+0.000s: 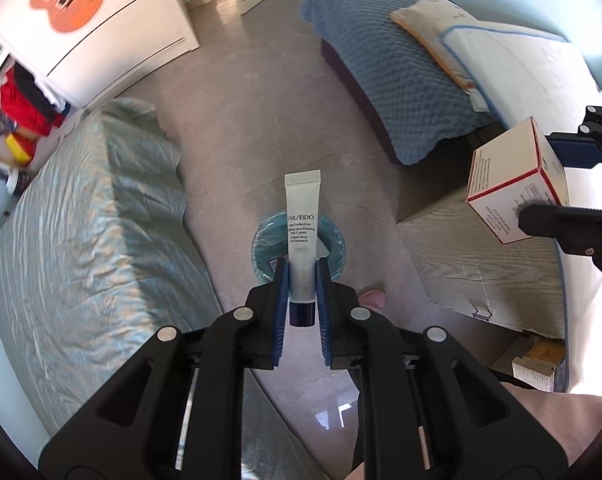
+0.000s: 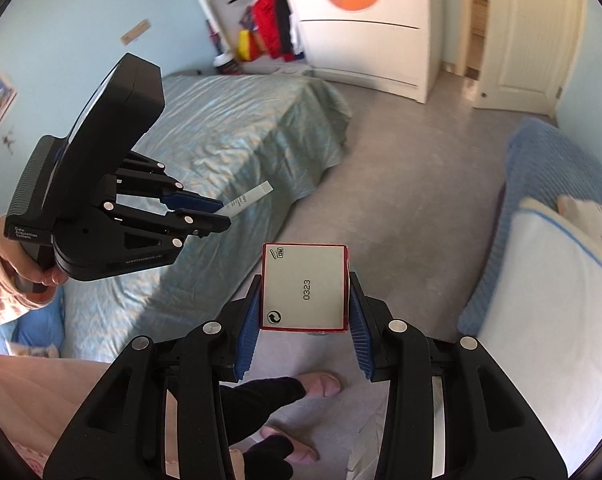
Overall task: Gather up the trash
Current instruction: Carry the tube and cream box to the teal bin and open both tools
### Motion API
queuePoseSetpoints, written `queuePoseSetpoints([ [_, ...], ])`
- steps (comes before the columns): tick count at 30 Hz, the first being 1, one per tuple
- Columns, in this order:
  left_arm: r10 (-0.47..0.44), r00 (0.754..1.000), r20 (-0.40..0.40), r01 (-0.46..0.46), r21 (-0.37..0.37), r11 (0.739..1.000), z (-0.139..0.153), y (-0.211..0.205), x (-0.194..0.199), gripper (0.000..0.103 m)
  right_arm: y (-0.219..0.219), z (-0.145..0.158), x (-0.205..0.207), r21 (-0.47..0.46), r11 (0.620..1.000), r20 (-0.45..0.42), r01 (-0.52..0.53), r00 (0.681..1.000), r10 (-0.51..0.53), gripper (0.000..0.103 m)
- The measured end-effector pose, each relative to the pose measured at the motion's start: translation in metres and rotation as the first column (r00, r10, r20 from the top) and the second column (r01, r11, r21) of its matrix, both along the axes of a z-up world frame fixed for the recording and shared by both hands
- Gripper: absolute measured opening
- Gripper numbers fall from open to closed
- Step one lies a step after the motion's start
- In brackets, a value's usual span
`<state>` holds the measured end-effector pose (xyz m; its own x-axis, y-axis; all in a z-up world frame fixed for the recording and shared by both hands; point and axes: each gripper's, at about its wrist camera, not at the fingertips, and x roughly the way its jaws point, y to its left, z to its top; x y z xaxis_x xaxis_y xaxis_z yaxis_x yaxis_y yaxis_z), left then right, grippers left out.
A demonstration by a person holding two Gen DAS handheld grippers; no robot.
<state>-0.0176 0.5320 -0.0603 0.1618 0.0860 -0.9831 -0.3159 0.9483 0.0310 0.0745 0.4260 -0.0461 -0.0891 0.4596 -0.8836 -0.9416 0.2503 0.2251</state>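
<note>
My left gripper point(image 1: 302, 280) is shut on a white Shiseido cream tube point(image 1: 301, 232) with a dark blue cap, held upright above a small bin lined with a blue bag point(image 1: 333, 240) on the floor. My right gripper point(image 2: 304, 312) is shut on a white carton box with red edges point(image 2: 304, 286). In the left wrist view the box point(image 1: 513, 176) and right gripper point(image 1: 557, 184) are at the right, over a wooden nightstand point(image 1: 481, 264). In the right wrist view the left gripper point(image 2: 217, 212) holds the tube point(image 2: 249, 199) at the left, above the green bed.
A bed with a green cover point(image 1: 81, 232) is on the left, and a bed with a blue blanket point(image 1: 389, 80) and pillows point(image 1: 513, 64) on the right. Grey floor point(image 1: 253, 120) lies between them. A white wardrobe point(image 2: 365, 28) and door point(image 2: 529, 32) stand at the far end. My feet point(image 2: 321, 386) are below.
</note>
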Motion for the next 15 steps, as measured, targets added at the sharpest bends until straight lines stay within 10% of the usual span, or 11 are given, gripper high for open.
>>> queuePoseSetpoints([
  [15,0.124,0.992,-0.009,-0.124,-0.019,0.992,-0.009,0.036,-0.029,0.012,0.046,-0.01,-0.014,-0.025,0.989,-0.02,-0.146,0.989,0.146,0.041],
])
